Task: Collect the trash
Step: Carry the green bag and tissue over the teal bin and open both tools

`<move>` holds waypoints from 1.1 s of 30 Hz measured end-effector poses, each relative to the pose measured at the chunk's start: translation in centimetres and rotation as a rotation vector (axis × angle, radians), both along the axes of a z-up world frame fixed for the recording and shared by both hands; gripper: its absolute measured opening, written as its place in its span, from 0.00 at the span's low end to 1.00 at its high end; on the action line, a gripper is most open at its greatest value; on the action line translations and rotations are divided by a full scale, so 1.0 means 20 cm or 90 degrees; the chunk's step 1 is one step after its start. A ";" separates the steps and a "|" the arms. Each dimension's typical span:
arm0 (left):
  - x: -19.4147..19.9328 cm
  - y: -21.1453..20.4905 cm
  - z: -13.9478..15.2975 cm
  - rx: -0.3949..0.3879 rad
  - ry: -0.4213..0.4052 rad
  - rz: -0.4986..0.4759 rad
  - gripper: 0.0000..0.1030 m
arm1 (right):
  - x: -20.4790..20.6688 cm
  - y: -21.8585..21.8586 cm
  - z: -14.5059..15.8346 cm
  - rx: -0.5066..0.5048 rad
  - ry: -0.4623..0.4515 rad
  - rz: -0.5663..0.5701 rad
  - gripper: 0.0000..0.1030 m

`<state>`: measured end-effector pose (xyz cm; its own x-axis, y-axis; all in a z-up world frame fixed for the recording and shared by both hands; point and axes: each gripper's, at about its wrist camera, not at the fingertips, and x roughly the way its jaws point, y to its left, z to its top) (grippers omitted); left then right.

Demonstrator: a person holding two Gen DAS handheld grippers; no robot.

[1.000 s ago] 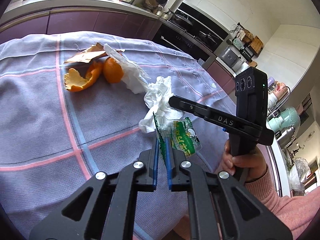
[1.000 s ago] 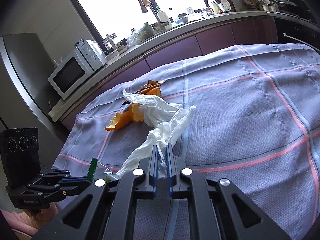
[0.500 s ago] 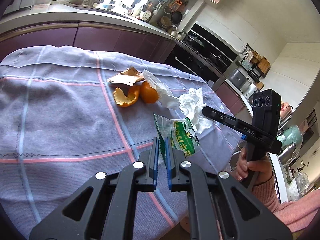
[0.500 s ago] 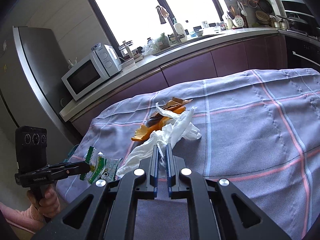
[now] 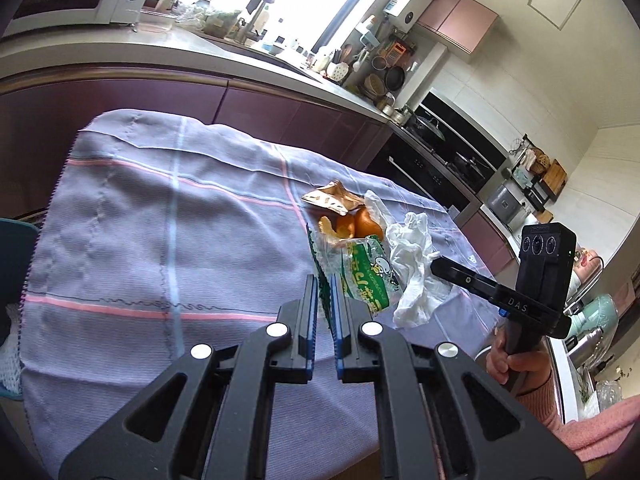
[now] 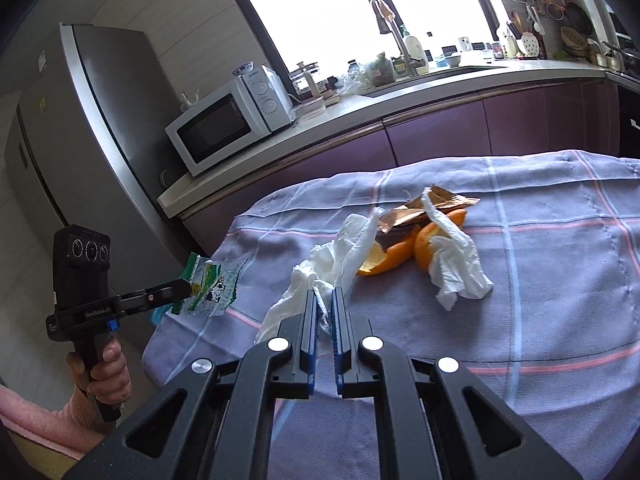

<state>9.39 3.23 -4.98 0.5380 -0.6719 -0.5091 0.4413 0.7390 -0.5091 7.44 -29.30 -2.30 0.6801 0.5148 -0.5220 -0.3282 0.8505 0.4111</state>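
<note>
Both grippers sit higher and further back than a sec ago; the tablecloth now shows to its far edge, loads off the cloth.

Left gripper: jaws nearly closed, pinching the serrated edge of the green snack wrapper. Wrapper hangs free above the near right part of the cloth.

Right gripper: jaws nearly closed on a fold of the white tissue. Tissue trails fwd and down; can't tell if its far end touches the cloth.

Remaining on cloth, toward the far right corner: orange peel, second tissue draped over it, brown foil packet behind, touching the peel.

Materials: wrapper is thin crinkly film, slick, part clear; tissue is soft, crumpled, tears easily; peel is curled and stiff; foil is flat, creased.

Advice for the carry, my judgement: keep pressure steady on both, since the film grip is only at an edge and may slip. Move smoothly, no jerks. No bin in view; a teal object shows at the left edge, identity unclear. Keep the tissue tail off the peel pile.
</note>
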 end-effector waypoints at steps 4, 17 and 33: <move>-0.04 0.15 0.02 0.003 -0.008 0.043 0.07 | 0.06 0.16 0.02 0.001 -0.007 0.050 0.06; -0.15 0.73 0.11 0.039 -0.036 0.227 0.07 | 0.31 0.78 0.09 -0.012 -0.030 0.222 0.06; -0.15 1.19 -0.02 0.110 0.011 0.379 0.07 | 0.50 1.42 -0.03 -0.031 0.024 0.348 0.06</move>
<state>6.48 27.04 -5.42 0.7856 -0.1663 -0.5960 -0.0792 0.9283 -0.3634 17.38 -0.99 -2.87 0.3006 0.7622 -0.5733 -0.7137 0.5785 0.3949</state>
